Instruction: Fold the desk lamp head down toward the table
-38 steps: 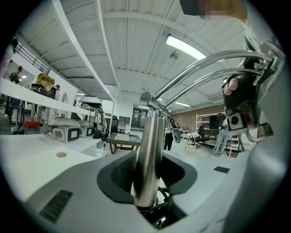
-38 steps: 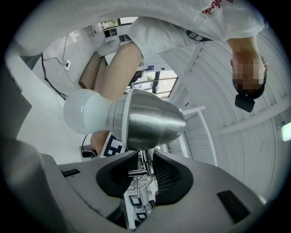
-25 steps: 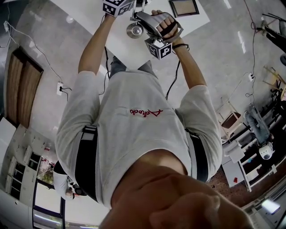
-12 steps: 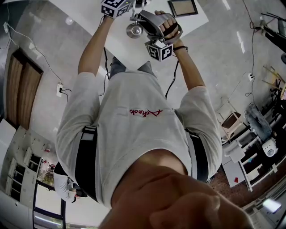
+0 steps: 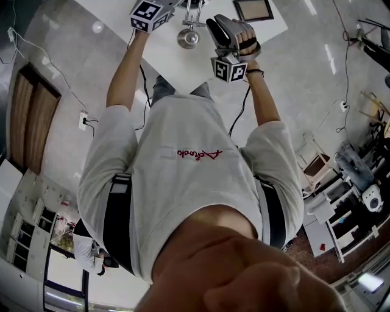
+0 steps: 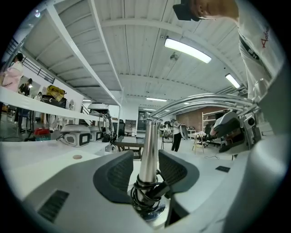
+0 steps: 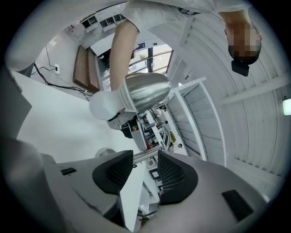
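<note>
The chrome desk lamp stands on a white table [image 5: 183, 64], its round base [image 5: 187, 38] between my two hands. In the left gripper view the upright lamp pole [image 6: 148, 145], with black cable [image 6: 144, 198] coiled round its foot, stands between the pads of my left gripper [image 6: 148, 170]. Those jaws have just been opening, with a small gap beside the pole. The right gripper view shows the chrome lamp head [image 7: 146, 92] above my right gripper [image 7: 144, 166]. Its jaws have also just been opening, and a thin chrome rod [image 7: 144, 155] crosses near the tips without being pressed.
A framed picture [image 5: 252, 9] lies on the table beyond the lamp. The person's arms and grey shirt [image 5: 189, 170] fill the middle of the head view. Cables and a wall socket [image 5: 81, 120] are on the floor at left, and racks and equipment [image 5: 359, 183] stand at right.
My right gripper has shifted right, away from the lamp base. The left gripper's marker cube has slid a little to the left. The lamp base stays in place.
</note>
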A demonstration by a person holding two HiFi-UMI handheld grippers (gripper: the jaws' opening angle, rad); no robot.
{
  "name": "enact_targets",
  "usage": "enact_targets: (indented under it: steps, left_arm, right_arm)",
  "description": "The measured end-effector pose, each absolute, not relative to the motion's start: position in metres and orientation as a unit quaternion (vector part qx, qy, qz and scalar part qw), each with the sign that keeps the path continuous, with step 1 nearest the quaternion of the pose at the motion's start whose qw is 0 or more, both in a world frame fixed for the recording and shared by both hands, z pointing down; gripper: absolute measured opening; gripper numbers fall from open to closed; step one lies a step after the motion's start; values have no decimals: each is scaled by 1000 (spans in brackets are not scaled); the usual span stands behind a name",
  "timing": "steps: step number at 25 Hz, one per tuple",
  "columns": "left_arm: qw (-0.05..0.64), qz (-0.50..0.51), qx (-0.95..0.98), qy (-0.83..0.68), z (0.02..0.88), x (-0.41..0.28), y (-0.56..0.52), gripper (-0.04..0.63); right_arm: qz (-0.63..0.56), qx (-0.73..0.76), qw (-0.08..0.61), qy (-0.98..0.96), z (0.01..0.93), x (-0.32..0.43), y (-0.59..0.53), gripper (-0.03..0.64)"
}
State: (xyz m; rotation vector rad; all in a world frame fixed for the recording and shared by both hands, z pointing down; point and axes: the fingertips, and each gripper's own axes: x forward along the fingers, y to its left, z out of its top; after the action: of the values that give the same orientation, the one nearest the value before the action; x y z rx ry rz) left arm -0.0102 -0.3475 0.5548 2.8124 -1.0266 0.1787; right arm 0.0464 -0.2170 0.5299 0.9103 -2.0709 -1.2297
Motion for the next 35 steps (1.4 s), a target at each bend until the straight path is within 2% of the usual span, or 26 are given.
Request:
enact_targets:
  steps: [3, 5, 6, 7, 8, 12, 19, 28, 35]
  left_arm:
    - [68, 57, 932, -353, 551, -24, -339, 161]
    - [63, 62, 929, -360, 551, -31, -333, 94]
    - [60, 63, 927, -364, 551, -34, -330, 72]
    - [59, 64, 926, -367, 551, -37, -328, 54]
    - [57, 63, 926, -369, 550, -39, -327, 29]
    - [54, 61, 925, -372, 547, -42, -318, 28]
    - [51, 54, 918, -389, 529, -44, -291, 28]
    - [55, 44, 910, -409, 512, -64, -237, 28]
    - [56, 41, 903, -423, 505, -71, -199, 28]
  right_arm:
    - [-447, 353, 283, -772, 531, 49, -217, 152]
    - [-440, 362, 286, -771, 531, 50, -216, 102]
    - [-435, 366, 289, -770, 532, 51, -217, 33]
    - [-429, 368, 293, -771, 534, 51, -217, 17]
    - [-420, 370, 295, -774, 536, 51, -218, 17]
    - [-359, 398, 280, -797, 533, 54, -219, 16]
    - [-136, 500, 192, -833, 522, 91, -232, 15]
    - [-33, 540, 121, -832, 505, 102, -204, 15]
    - [12, 564, 99, -819, 503, 108, -165, 15]
